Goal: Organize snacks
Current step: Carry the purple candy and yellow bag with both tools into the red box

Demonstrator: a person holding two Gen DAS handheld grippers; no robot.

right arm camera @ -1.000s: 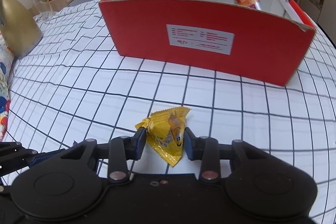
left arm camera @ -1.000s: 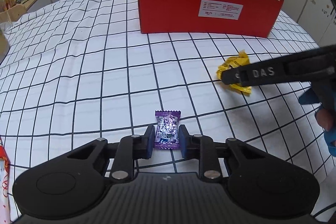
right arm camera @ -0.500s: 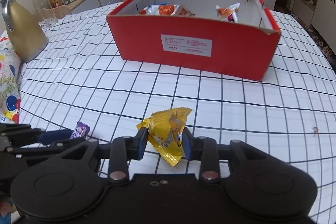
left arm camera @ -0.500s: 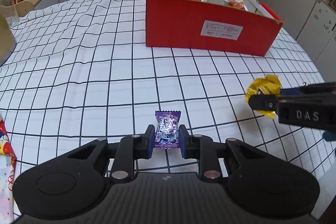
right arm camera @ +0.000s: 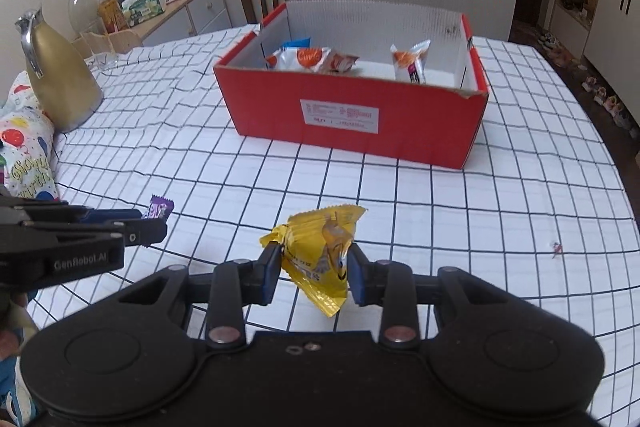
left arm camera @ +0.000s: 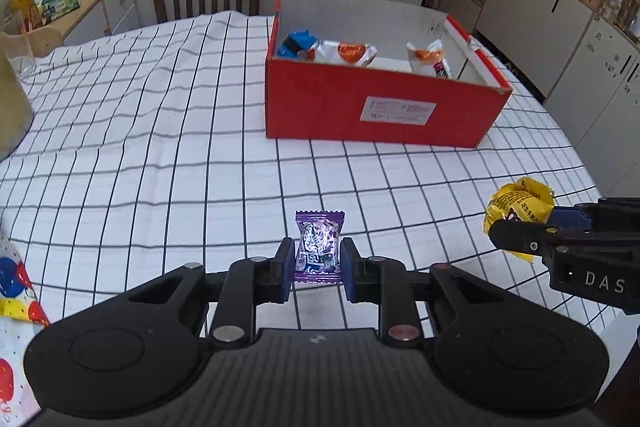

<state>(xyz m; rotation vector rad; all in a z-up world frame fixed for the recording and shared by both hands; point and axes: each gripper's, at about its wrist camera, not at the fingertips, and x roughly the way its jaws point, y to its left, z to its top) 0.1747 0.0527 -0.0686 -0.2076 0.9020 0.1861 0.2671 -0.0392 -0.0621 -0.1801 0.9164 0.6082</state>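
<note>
Grid-cloth table (left arm camera: 160,131) — red box (left arm camera: 380,107), gold jug (right arm camera: 60,83)

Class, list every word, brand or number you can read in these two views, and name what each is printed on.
"DAS": side of the right tongs.
"GenRobot.AI": side of the left tongs.
"Birth...", partly hidden: balloon-print bag.
White label on the red box: too small to read.
Yellow packet, purple candy and orange-logo packet: print too blurred to read.

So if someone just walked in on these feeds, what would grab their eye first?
Probably the red box mid-table on the checked cloth, snack packets already inside. Then the two candies held up off the table: a purple candy in the left gripper and a yellow wrapper in the right gripper.
</note>
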